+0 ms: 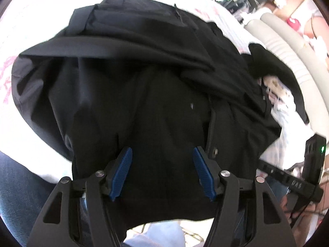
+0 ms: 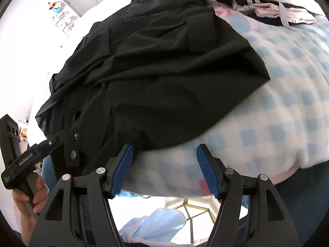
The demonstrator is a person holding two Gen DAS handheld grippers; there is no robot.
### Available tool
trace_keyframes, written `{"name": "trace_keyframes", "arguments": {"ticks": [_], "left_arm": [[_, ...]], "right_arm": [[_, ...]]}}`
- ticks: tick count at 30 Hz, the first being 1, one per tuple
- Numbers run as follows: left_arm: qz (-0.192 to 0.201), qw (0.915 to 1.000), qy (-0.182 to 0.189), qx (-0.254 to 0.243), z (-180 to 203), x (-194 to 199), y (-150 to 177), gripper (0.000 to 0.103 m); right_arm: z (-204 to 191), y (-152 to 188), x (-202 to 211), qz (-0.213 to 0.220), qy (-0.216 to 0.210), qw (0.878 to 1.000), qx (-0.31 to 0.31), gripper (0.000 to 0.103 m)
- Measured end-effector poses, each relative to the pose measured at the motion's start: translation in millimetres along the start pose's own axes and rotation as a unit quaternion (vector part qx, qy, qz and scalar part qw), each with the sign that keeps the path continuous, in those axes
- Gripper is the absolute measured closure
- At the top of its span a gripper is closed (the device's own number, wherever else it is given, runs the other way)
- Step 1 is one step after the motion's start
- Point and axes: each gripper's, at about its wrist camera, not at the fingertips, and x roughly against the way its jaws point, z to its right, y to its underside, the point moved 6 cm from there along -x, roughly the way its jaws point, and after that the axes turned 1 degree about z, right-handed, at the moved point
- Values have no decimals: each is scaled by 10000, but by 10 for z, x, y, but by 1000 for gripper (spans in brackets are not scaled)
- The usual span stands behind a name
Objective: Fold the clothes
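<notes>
Left wrist view: my left gripper (image 1: 162, 169) and right gripper (image 2: 164, 169) both have jaws wide open, empty, over the limp black zip-front jacket (image 1: 144, 94) on the blue-checked blanket bed (image 2: 277, 107); a shallow pinch likely catches one layer and drags its folded sleeves loose.

Left tool (image 1: 162, 171) held with blue pads (image 1: 121, 175) spread wide apart, nothing gripped between them, right tool (image 2: 164, 171) likewise held agape, pads (image 2: 207, 173) parted, left hand (image 2: 30, 191) wrapped around its tool's handle
</notes>
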Motion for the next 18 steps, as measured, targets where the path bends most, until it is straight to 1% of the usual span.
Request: {"name": "trace_keyframes", "arguments": {"ticks": [1,4,6,7,10,11,13,15,17,18], "left_arm": [[-92,9999,70,48,-16,6,23,36],[-114,9987,409,290,-60,101,48,36],[89,9967,696,407,-70,228,10,36],[207,9957,779,458,-82,288,-17,36],[521,9931,906,536,-102,441,-107,36],[611,9930,903,464,-78,499,-150,38],[771,9932,843,205,10,624,-249,40],[931,9926,782,-55,98,749,-348,40],[1002,9937,444,-230,97,711,-489,38],[944,9951,202,-201,43,644,-548,38]], "right_arm": [[-21,30,-20,-127,-36,9999,61,37],[-53,9,31,-131,-266,9996,-9,37],[-71,-12,74,-103,-425,9990,-75,37],[-80,-22,96,-89,-505,9986,-108,37],[-77,-116,239,210,-436,9988,-103,37],[-72,-158,274,331,-421,9985,-88,37],[-72,-243,278,376,-409,9984,40,37],[-75,-371,255,423,-239,9984,279,37],[-81,-572,319,629,-84,9967,504,37],[-84,-655,343,694,-31,9963,515,37]]}}
